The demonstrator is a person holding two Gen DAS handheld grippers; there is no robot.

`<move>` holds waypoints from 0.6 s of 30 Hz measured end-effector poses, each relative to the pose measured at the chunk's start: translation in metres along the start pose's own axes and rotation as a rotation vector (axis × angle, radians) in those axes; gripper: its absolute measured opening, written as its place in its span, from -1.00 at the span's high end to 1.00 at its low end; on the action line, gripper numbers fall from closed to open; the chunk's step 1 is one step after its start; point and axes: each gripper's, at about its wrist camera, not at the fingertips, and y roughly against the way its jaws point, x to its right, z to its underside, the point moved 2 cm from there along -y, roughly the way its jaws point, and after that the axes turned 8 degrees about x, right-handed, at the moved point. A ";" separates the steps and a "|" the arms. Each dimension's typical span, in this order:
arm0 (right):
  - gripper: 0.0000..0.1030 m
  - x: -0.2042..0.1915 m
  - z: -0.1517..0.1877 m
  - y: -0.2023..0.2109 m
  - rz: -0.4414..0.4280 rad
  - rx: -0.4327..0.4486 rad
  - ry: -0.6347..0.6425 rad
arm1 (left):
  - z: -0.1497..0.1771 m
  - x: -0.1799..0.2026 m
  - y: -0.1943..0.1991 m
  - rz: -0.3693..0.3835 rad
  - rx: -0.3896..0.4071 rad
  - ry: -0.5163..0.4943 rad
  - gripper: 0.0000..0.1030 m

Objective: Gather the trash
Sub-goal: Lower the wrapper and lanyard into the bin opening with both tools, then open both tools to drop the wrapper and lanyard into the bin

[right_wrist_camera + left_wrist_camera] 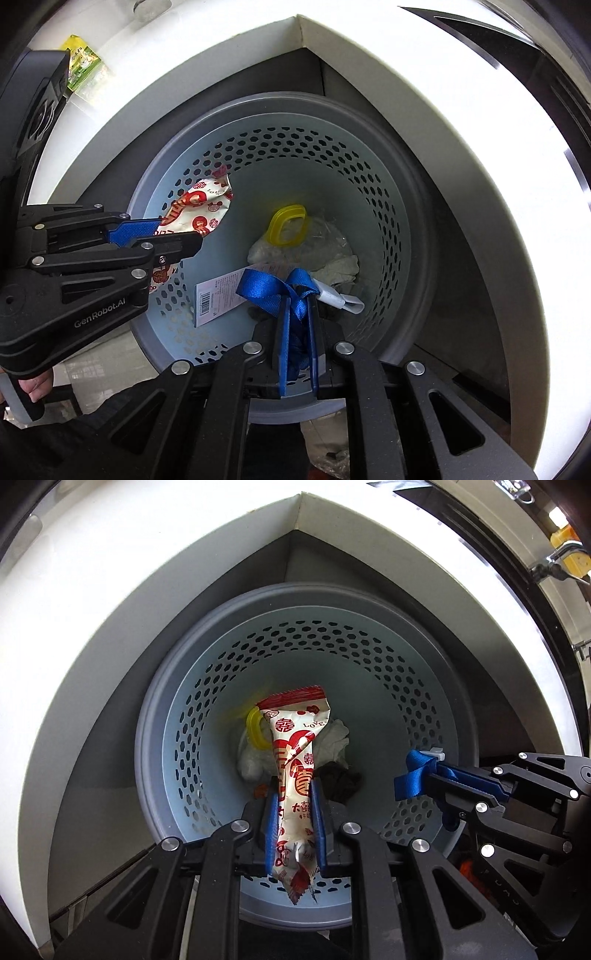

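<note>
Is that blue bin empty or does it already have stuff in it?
Not empty. The bin already holds crumpled white paper, a yellow ring and something dark at the bottom.

Both grippers point down side by side, close together. The left gripper [294, 794] has its blue pads pinched tight on something held between them. The right gripper [298, 306] is likewise clamped, its narrow jaws nearly meeting around its load.
</note>
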 end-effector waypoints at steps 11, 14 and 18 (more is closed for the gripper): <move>0.83 0.000 0.000 -0.002 0.007 -0.007 -0.008 | -0.003 -0.005 -0.009 0.004 -0.011 -0.003 0.64; 0.81 0.000 -0.001 0.000 0.011 -0.003 -0.006 | -0.001 -0.005 -0.010 0.013 -0.011 -0.001 0.62; 0.38 -0.003 -0.003 0.004 -0.006 0.004 -0.014 | 0.001 -0.005 -0.009 0.022 -0.006 -0.003 0.28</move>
